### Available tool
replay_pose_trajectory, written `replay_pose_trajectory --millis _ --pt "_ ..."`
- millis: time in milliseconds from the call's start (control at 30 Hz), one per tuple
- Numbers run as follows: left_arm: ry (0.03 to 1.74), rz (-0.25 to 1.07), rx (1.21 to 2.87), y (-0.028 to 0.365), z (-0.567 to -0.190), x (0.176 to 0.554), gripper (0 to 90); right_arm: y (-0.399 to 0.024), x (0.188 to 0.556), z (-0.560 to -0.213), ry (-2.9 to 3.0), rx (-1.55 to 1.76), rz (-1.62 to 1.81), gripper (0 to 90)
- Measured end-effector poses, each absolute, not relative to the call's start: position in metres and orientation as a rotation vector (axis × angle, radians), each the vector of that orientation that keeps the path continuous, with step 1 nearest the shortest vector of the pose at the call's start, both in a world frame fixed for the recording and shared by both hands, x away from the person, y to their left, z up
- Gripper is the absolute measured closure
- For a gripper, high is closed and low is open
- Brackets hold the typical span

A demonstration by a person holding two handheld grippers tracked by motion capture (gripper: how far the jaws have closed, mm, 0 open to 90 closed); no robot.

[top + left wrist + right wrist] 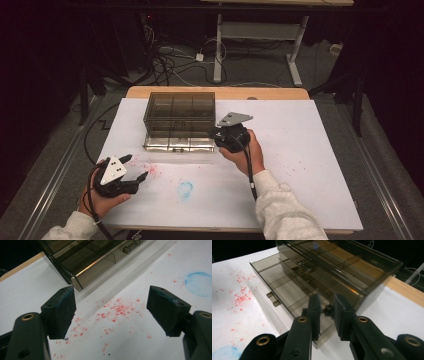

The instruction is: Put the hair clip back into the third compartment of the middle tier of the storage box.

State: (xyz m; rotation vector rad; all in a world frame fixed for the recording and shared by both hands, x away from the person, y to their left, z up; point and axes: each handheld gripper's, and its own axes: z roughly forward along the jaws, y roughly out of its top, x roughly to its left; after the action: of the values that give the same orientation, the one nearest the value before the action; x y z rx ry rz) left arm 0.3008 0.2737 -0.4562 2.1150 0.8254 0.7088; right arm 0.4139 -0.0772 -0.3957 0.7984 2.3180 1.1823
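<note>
Black left gripper (134, 169) spread wide, holding nothing, over red specks (117, 310) on white paper (310, 150). Smoky plastic drawer box (180, 111) mid-table, bottom drawer (177, 142) pulled out. Right gripper (326, 310) pinched, apparently on drawer's small knob (328, 310), partly hidden

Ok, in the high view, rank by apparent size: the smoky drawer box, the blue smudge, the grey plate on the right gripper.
1. Smoky drawer box, clearly largest.
2. Grey plate on the right gripper.
3. Blue smudge.
The plate stands nearer the camera, so its lead over the smudge is unsure.
</note>
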Motion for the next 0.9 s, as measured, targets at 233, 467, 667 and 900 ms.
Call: replay_pose_trajectory --millis 233,467,667,900 --pt "0.822 0.701 2.12 0.274 -0.457 0.301 22.5 -0.059 0.417 -0.404 2.347 0.78 1.168 77.3" --pt "0.802 0.709 2.122 0.273 -0.458 0.302 22.5 -0.051 0.421 -0.412 2.37 0.79 1.158 77.3" --pt "0.794 0.709 2.132 0.272 -0.459 0.302 22.4 -0.049 0.423 -0.416 2.38 0.791 1.148 77.3" --pt "0.793 0.704 2.136 0.271 -0.459 0.303 22.5 -0.047 0.424 -0.418 2.39 0.785 1.146 77.0"
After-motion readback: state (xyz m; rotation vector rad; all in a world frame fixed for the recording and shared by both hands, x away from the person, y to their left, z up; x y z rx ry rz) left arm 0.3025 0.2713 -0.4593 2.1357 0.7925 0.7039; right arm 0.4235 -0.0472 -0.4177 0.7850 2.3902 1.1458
